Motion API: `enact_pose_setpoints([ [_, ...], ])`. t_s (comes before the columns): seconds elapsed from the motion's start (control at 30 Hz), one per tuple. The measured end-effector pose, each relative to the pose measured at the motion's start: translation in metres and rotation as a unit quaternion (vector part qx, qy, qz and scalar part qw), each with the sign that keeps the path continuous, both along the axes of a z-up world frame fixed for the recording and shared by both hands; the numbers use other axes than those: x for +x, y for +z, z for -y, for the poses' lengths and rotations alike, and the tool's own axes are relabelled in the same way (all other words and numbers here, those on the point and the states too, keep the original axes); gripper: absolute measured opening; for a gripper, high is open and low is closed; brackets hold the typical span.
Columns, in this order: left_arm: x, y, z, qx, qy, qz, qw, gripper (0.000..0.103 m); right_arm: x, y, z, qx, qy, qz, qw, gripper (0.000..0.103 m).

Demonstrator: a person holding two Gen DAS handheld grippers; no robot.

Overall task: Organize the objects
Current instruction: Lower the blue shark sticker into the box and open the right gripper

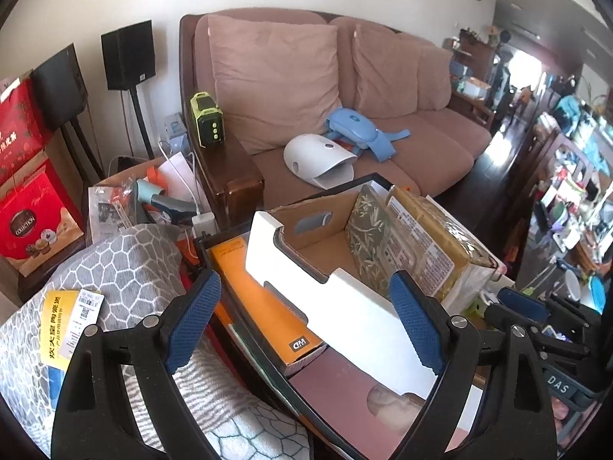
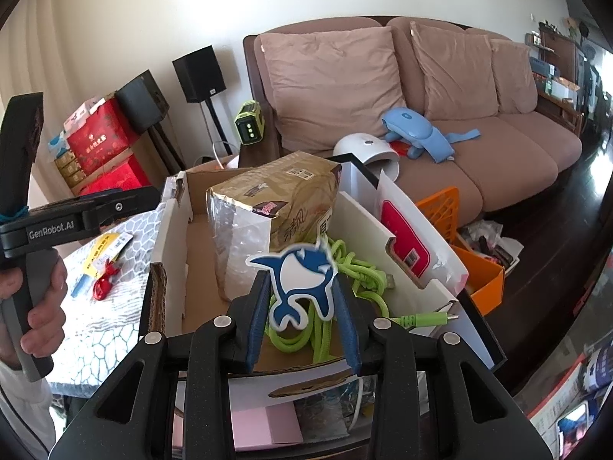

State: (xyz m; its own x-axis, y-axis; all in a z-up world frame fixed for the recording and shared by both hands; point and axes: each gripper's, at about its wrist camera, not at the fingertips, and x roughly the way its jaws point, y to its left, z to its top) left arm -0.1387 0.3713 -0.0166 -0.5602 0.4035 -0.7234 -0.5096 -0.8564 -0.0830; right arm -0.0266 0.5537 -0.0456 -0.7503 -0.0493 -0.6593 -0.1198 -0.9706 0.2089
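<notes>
A white cardboard box (image 2: 406, 230) stands open in front of me. It holds a gold tissue pack (image 2: 276, 207) and a coiled green cable (image 2: 345, 268). My right gripper (image 2: 302, 322) hangs over the box's near side, shut on a flat blue-and-white shark-shaped piece (image 2: 302, 283) that stands upright between the pads. In the left wrist view the same box (image 1: 356, 299) shows the gold pack (image 1: 433, 237) and a green patterned pack (image 1: 371, 230) leaning inside. My left gripper (image 1: 304, 322) is open wide over the box's near wall and an orange WD carton (image 1: 264, 306), holding nothing.
A pink sofa (image 1: 429, 142) behind carries a white domed device (image 1: 318, 157) and a blue massager (image 1: 360, 130). A green-black speaker (image 1: 207, 122) sits on its armrest. To the left lies a grey patterned cloth (image 1: 130, 260); an orange basket (image 2: 479, 268) stands right. A hand (image 2: 42, 306) holds the left tool.
</notes>
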Motion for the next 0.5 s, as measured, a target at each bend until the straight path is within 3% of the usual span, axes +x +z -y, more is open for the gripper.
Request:
enact_pose_setpoints([
  [0.43,0.012,0.011,0.012,-0.012,0.003,-0.014,0.9998,0.089,0.002,0.004,-0.007,-0.011,-0.010,0.001,1.000,0.035],
  [0.5,0.013,0.009,0.015,-0.016,0.003,-0.009,0.9998,0.089,0.003,0.006,-0.010,-0.019,-0.010,-0.003,1.000,0.042],
])
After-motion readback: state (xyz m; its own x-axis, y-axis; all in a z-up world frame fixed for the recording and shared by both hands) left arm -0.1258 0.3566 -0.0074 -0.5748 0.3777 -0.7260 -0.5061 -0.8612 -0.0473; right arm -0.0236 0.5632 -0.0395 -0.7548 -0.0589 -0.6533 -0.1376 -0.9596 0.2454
